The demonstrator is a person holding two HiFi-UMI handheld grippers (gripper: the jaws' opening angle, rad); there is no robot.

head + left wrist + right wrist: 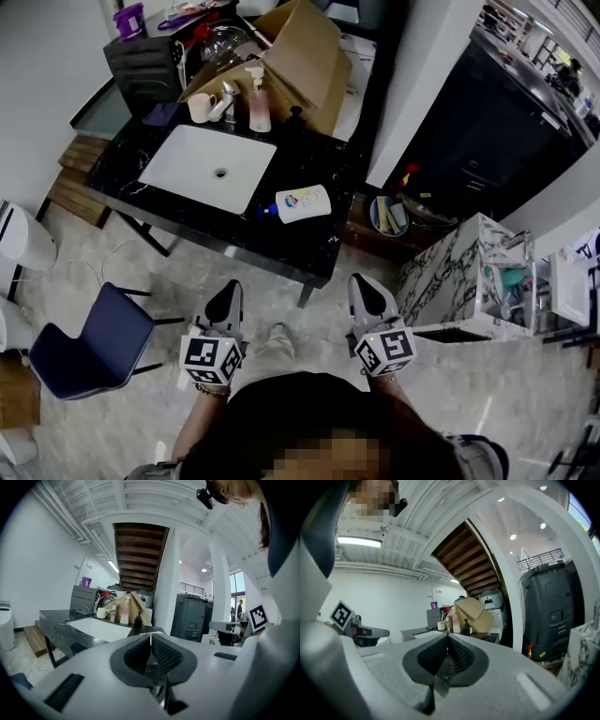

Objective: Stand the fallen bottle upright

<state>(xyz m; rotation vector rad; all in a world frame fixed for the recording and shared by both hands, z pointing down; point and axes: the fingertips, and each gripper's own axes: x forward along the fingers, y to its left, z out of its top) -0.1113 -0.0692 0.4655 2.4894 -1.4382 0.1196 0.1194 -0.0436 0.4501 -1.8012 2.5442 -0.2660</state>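
A white bottle (302, 202) with a blue cap and a coloured label lies on its side on the black counter (309, 244), just right of the white sink (208, 167). Both grippers hang in front of the counter's near edge, short of the bottle. My left gripper (226, 298) is shut with nothing in it; in its own view the jaws (150, 636) meet at the tips. My right gripper (367, 293) is also shut and empty, its jaws (447, 637) pressed together. The bottle is not visible in either gripper view.
At the back of the counter stand a pink pump bottle (258, 101), a cream mug (202, 108), a small dark bottle (295, 117) and an open cardboard box (305, 56). A blue chair (89, 342) stands at the left, a marble-patterned cabinet (464, 277) at the right.
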